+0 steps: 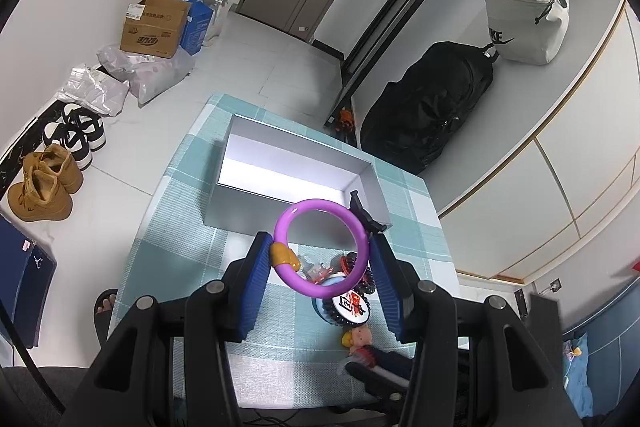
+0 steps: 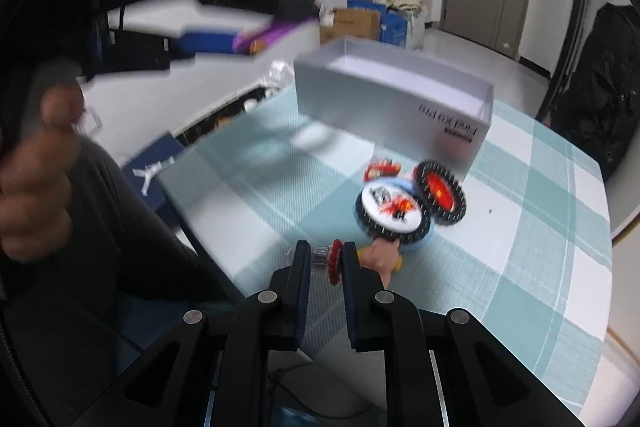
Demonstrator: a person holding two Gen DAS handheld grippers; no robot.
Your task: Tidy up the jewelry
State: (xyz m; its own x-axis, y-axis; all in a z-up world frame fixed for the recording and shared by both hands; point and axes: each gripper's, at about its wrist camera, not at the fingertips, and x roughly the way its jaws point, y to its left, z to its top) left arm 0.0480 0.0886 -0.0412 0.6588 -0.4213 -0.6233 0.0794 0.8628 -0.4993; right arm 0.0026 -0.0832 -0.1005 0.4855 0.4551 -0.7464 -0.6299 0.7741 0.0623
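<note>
Left hand-held gripper (image 1: 320, 255) angled down, clamping purple bangle (image 1: 322, 249) mid-frame; right hand-held gripper (image 2: 325, 263) nearly closed, pinching small red charm (image 2: 335, 261); checked table (image 2: 520, 227), tiled floor (image 1: 256, 59).

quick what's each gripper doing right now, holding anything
left gripper: closed on the purple bangle, held up above the table.
right gripper: closed on a small red beaded piece.

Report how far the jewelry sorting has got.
Done: nothing; the box looks empty. In hand: the left gripper holds the purple ring near the box; the right gripper's jaws pinch a small red piece. Left: two round pieces and a doll.
</note>
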